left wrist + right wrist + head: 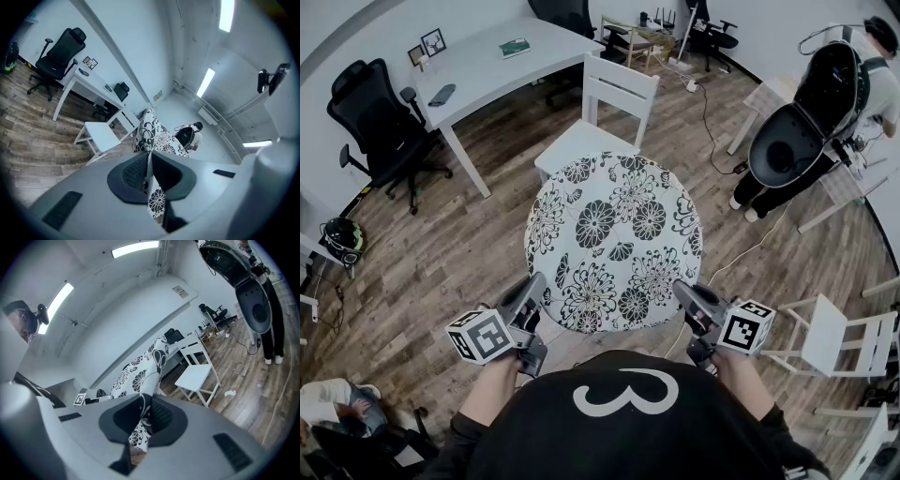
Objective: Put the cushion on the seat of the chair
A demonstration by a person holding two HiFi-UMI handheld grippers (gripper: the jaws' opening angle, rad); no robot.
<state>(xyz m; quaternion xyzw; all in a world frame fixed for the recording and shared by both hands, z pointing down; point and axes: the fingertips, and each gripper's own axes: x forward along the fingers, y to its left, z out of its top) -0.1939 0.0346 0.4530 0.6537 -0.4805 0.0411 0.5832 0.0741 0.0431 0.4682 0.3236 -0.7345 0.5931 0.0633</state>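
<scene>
Two grippers: left gripper, right gripper clamp cushion rim.
Gripper views alone: ceiling lights.
Floor: wood; chair upper centre.

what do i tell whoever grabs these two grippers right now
Left gripper: shut on the near left edge of the cushion.
Right gripper: shut on its near right edge.
The round floral cushion hangs between both grippers, in front of the white chair; the seat is bare.
Done: cushion picked up.
Left: carry it over the seat, lower it flat, open both grippers.
</scene>
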